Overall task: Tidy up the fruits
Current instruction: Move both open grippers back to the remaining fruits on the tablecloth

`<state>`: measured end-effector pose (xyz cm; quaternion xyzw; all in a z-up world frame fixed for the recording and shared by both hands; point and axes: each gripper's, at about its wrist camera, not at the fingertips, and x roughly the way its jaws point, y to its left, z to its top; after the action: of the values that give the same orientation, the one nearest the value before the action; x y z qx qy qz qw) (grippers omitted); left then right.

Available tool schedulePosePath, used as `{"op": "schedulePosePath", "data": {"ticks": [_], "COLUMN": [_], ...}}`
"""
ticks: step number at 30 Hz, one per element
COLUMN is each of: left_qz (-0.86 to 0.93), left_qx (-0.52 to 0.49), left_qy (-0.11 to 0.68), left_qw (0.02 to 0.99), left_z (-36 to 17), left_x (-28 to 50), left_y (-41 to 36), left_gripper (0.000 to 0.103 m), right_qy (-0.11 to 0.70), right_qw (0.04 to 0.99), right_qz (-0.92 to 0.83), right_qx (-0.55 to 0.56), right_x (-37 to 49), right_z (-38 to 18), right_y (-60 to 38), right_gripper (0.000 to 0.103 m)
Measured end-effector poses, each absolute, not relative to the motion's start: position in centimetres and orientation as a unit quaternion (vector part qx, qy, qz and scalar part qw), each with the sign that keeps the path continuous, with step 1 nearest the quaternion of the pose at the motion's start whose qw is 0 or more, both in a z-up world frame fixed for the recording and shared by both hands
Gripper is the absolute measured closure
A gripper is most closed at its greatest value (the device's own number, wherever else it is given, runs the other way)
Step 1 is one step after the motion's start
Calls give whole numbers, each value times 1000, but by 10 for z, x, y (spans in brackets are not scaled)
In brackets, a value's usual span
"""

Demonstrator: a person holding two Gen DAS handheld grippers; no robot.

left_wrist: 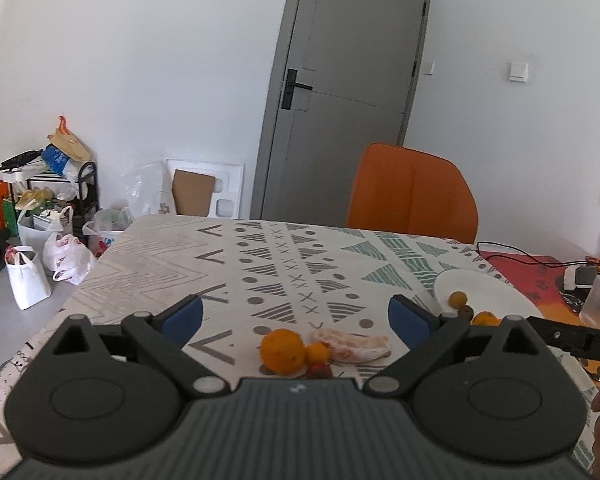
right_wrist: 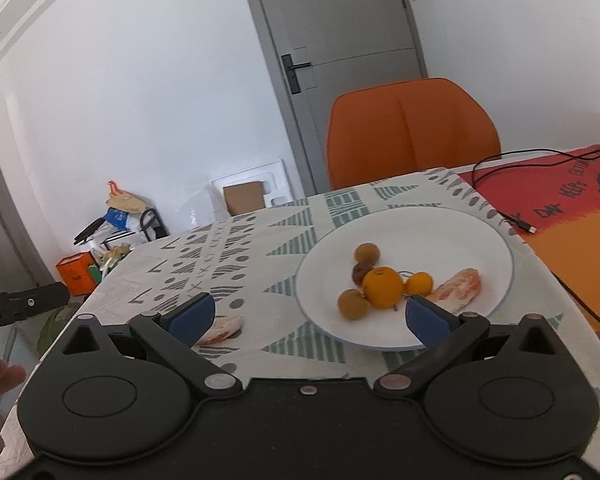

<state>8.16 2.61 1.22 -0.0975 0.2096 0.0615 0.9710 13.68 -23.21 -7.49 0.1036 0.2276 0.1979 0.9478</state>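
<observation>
Since the plate (right_wrist: 480, 240) is the drop spot w/ fruit piled there, left gripper (left_wrist: 296, 316) lines up the loose orange (left_wrist: 282, 350), and both it and the right gripper (right_wrist: 308, 314) have fingers wide apart, empty.

Both tongs, left tongs (left_wrist: 296, 316) and right tongs (right_wrist: 308, 314), are matt black with ribbed bodies, round pivot discs, silver screws and blue pads (left_wrist: 182, 318)

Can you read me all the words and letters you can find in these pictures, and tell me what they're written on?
"DA", cut off at the picture's edge: on the right gripper's black body.
"DAY", then blurred words I cannot read: on the red and orange mat.
Markings on the orange box and plastic bags: too small to read.
</observation>
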Motion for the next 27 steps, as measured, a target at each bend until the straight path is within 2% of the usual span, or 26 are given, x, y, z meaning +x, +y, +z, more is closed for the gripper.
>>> {"op": "schedulePosePath", "data": {"ticks": [19, 24, 27], "left_qz": [67, 68, 73], "left_qx": [-123, -122, -129], "left_qy": [236, 245, 246], "left_qw": [962, 960, 958], "left_z": [-20, -27, -31], "left_x": [87, 90, 89], "left_y": [44, 49, 56], "left_gripper": [8, 10, 14], "right_qy": [236, 248, 255], "right_qw": [938, 931, 927], "right_qz": [244, 259, 271], "right_qx": [70, 60, 51], "right_x": [137, 141, 143], "right_z": [-79, -83, -86], "right_y": [-198, -182, -169], "right_gripper": [1, 12, 14]}}
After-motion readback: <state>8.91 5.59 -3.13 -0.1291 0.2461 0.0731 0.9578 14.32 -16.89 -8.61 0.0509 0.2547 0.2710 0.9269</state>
